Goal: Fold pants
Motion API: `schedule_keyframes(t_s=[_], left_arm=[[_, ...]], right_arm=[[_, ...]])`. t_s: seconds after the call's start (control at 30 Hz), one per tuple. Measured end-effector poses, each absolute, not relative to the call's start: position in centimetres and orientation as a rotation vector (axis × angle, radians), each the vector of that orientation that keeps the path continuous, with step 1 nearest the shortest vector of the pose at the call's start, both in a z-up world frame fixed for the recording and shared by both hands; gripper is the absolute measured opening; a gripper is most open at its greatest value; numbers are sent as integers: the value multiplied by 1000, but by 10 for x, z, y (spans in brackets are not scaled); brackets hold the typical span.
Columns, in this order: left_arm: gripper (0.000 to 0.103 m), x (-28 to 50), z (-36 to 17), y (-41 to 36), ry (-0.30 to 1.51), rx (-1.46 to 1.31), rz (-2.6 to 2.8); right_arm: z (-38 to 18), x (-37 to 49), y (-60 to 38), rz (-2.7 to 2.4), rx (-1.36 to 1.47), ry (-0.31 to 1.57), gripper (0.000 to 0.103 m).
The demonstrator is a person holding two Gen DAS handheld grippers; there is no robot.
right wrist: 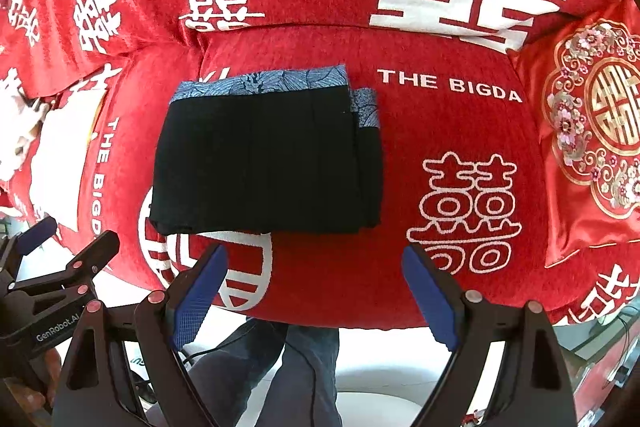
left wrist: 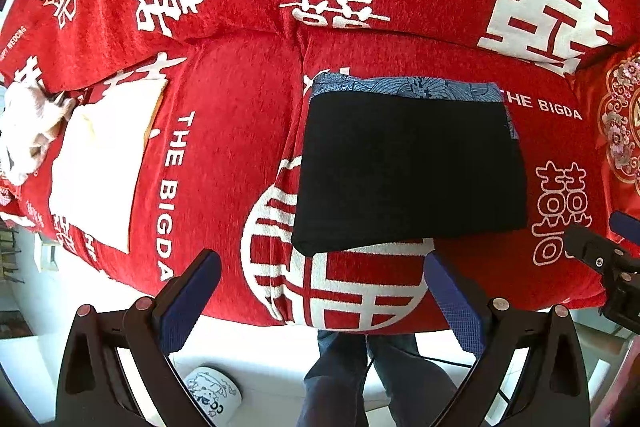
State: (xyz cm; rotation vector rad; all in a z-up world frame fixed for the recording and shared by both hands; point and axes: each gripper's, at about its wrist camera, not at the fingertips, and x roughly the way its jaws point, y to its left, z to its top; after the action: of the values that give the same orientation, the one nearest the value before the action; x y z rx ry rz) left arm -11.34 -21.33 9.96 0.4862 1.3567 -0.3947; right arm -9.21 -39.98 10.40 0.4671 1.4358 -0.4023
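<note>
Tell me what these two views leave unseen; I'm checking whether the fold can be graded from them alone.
- Black pants: the layers and leg ends are hidden under the top fold in both wrist views.
- Blue patterned cloth: only a strip shows; the pants cover the rest.
- White garment: cut off by the left wrist view's left edge.
- Right gripper: cropped at the left wrist view's right edge.
- Person's legs: partly hidden behind the gripper arms.
</note>
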Motion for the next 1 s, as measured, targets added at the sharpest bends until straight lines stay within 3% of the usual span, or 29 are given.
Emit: schedule_keyframes(t_s=[1.0], left_arm=[[102, -126, 111, -224, 1355, 498, -399]], right_arm=[[111, -93, -404, -386, 449, 1432, 91]])
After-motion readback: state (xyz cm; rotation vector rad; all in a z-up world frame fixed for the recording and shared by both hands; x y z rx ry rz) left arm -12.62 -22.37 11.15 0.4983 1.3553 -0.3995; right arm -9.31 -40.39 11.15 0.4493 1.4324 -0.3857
